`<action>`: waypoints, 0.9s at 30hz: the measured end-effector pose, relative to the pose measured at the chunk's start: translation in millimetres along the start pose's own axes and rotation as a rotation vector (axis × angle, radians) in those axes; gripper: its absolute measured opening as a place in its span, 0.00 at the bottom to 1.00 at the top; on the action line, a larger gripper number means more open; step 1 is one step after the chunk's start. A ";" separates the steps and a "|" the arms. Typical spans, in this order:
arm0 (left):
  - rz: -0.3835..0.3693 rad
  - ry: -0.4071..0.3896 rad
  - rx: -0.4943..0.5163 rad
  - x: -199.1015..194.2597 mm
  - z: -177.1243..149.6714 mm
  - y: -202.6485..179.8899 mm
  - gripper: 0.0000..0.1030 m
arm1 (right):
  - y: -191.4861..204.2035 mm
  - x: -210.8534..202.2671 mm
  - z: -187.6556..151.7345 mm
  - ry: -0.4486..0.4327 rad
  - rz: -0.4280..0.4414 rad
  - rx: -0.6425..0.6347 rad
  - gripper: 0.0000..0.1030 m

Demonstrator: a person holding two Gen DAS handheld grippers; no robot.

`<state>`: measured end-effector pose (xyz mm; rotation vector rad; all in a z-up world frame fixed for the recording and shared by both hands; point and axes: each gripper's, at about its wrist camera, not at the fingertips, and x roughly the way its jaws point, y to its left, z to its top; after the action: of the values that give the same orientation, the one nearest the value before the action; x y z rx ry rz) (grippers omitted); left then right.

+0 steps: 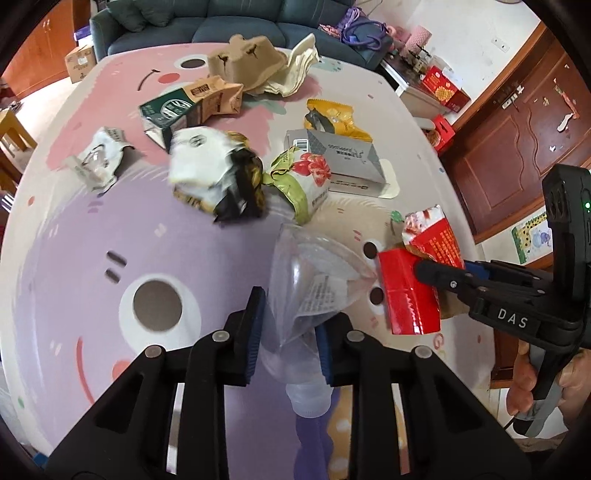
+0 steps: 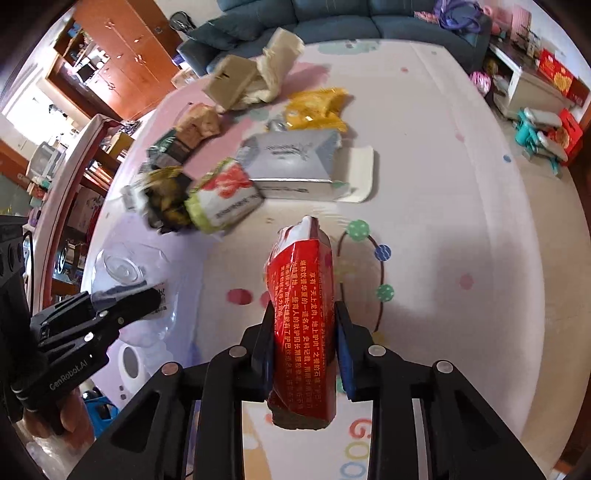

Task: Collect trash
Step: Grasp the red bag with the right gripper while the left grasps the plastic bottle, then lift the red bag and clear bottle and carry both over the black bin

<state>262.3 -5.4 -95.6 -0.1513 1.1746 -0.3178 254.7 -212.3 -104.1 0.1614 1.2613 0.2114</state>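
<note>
Trash lies scattered over the upper half of the pastel patterned tabletop (image 1: 74, 236), and I already have two pieces of it off the surface. My left tongs (image 1: 288, 332), at the bottom centre of the left wrist view, are closed on a crumpled clear plastic bottle (image 1: 314, 273); its neck and cap hang down between the blue pads while the squashed body sticks forward. My right tongs (image 2: 301, 343), at the bottom centre of the right wrist view, are clamped on a red packet (image 2: 301, 314) with gold print, held upright with its torn top pointing away from me. In the left wrist view that same packet sits at the right of the frame, just beside the bottle. Further up the tabletop, near the middle of the left view, I see a black and white crumpled bag (image 1: 214, 173) touching a green-edged bag with red flowers (image 1: 303, 181), and behind that a grey box (image 1: 340, 158) on a pale card. A yellow snack bag (image 1: 336, 118) lies just beyond the box. Toward the upper left are a dark green and brown carton (image 1: 188, 107) and a small white wrapper (image 1: 99, 158), well apart from each other. At the top centre a brown pulp tray (image 1: 243, 62) rests against a cream cloth (image 1: 299, 70), with a blue sofa (image 1: 236, 26) behind the far edge.
</note>
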 end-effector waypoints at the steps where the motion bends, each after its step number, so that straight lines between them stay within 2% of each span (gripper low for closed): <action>1: 0.000 -0.007 -0.001 -6.6 -3.0 0.0 0.22 | 4.9 -6.3 -2.3 -0.014 -0.004 -0.011 0.26; 14: -0.034 -0.099 -0.001 -119.0 -55.4 -9.5 0.22 | 56.3 -107.8 -54.6 -0.154 0.008 -0.047 0.26; 20: -0.067 -0.135 0.034 -168.1 -87.9 -17.1 0.22 | 89.7 -154.6 -99.8 -0.215 -0.011 -0.077 0.26; 27: -0.062 -0.152 0.141 -204.7 -130.0 -30.9 0.22 | 121.2 -195.0 -171.8 -0.265 -0.028 -0.045 0.26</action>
<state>66.0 37.6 43.6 -0.0868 0.9952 -0.4348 25.9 -141.9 53.8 0.1280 0.9939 0.1873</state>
